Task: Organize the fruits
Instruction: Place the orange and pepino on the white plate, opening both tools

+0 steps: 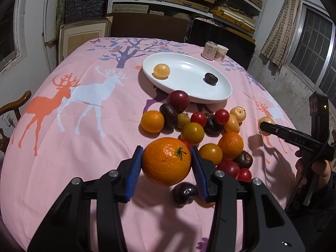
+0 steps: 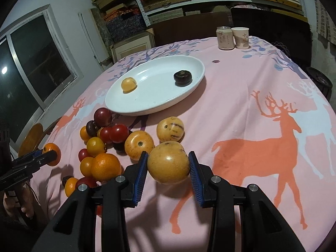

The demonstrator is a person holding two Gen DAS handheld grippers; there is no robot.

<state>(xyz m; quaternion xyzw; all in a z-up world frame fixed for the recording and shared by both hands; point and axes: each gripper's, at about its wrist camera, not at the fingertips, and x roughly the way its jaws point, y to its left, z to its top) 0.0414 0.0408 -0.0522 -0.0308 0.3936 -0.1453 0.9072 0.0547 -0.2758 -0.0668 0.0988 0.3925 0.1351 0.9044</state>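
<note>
**Holding one fruit in each tong, plate ahead**

Gripping an orange (image 1: pixel 166 161), the left tongs (image 1: pixel 167 163) are partly closed, blue pads pressing both its sides, lifted clear of the cloth. The right tongs (image 2: pixel 168 166) are pinched likewise around a yellow round fruit (image 2: pixel 168 162), also held off the table.

The white oval plate (image 1: pixel 210 98) lies straight ahead of both tongs, beyond the loose fruit pile (image 1: pixel 193 133), its long axis running across the view. It holds two fruits already. From the left tongs it sits slightly rightward; from the right tongs, leftward. Neither looks clearly nearer.
</note>
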